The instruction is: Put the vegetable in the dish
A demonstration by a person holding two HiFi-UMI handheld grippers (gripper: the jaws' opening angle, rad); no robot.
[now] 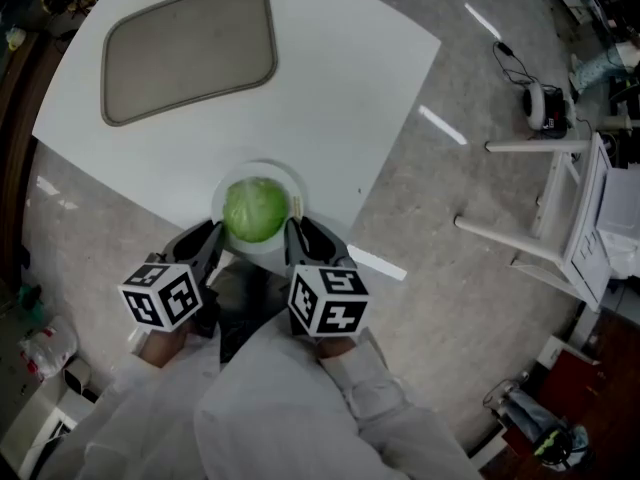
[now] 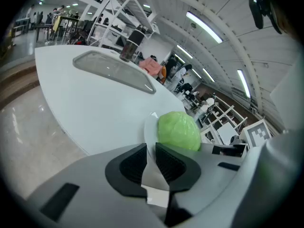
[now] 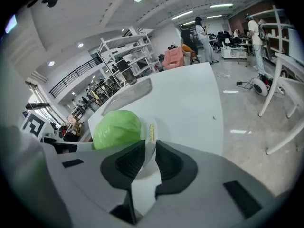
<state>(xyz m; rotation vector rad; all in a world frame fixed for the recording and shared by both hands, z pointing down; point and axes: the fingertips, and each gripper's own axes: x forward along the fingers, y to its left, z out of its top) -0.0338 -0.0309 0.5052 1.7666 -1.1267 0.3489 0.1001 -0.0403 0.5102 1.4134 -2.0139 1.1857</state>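
A round green cabbage (image 1: pixel 254 209) sits in a white dish (image 1: pixel 287 175) at the near edge of the white table (image 1: pixel 340 78). My left gripper (image 1: pixel 212 236) is at the dish's left rim and my right gripper (image 1: pixel 297 233) at its right rim. In the left gripper view the cabbage (image 2: pixel 179 130) lies just past the jaws, and the left gripper (image 2: pixel 151 152) is shut on the thin white rim (image 2: pixel 149 126). In the right gripper view the right gripper (image 3: pixel 150 148) is likewise shut on the rim (image 3: pixel 151 129), beside the cabbage (image 3: pixel 117 128).
A grey tray (image 1: pixel 190 48) lies on the far left of the table. White frame furniture (image 1: pixel 560 208) stands on the floor to the right, with cables and a small device (image 1: pixel 540 103) beyond it. A person's white sleeves (image 1: pixel 280 408) fill the bottom of the head view.
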